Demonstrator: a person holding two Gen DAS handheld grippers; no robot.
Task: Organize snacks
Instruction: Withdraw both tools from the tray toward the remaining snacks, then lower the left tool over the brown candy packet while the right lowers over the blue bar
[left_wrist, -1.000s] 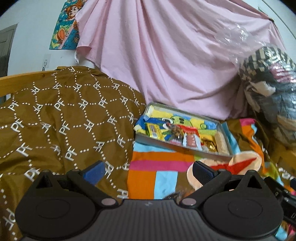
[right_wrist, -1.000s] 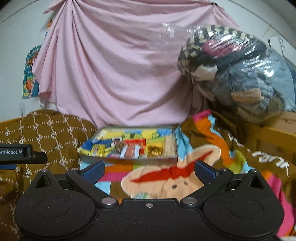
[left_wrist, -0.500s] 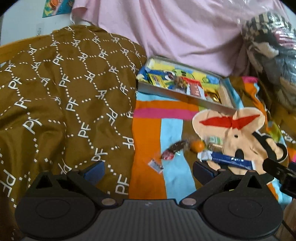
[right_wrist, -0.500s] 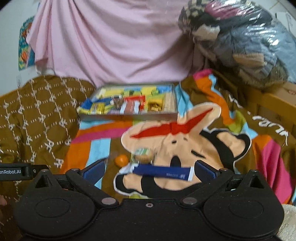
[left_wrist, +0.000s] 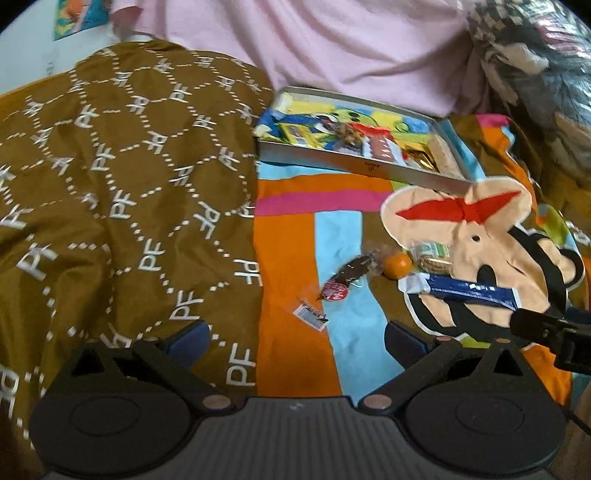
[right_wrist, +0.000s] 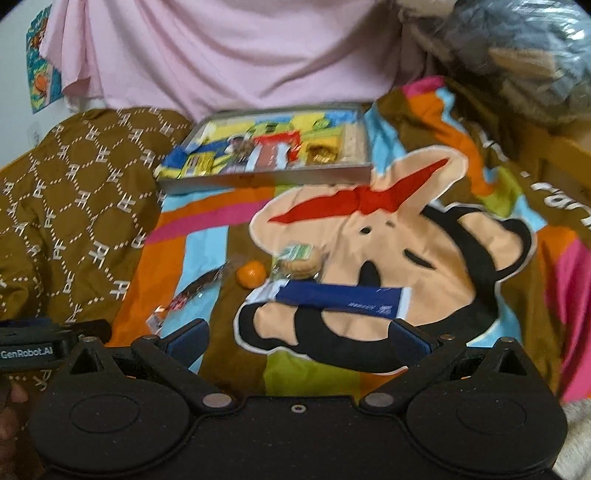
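Note:
A metal tray (left_wrist: 354, 166) (right_wrist: 266, 179) holding several colourful snack packs sits at the far side of the bedspread. Loose snacks lie nearer: a long blue packet (left_wrist: 469, 293) (right_wrist: 340, 301), a small orange (left_wrist: 397, 264) (right_wrist: 251, 274), a clear-wrapped round biscuit (left_wrist: 434, 258) (right_wrist: 299, 262), a dark red-ended wrapper (left_wrist: 349, 277) (right_wrist: 197, 290) and a small white sachet (left_wrist: 310, 314) (right_wrist: 155, 321). My left gripper (left_wrist: 295, 341) is open, short of the sachet. My right gripper (right_wrist: 297, 341) is open just in front of the blue packet. Both hold nothing.
A brown patterned quilt (left_wrist: 110, 184) rises on the left. Behind the tray hangs a pink sheet (left_wrist: 332, 48). At the right back stands a plastic-wrapped bundle of clothes (right_wrist: 517, 55). The right gripper's body (left_wrist: 554, 336) shows at the left view's right edge.
Both views have tipped downward, so the loose snacks on the bedspread came into sight. Both grippers stayed open and have drawn closer to the snacks.

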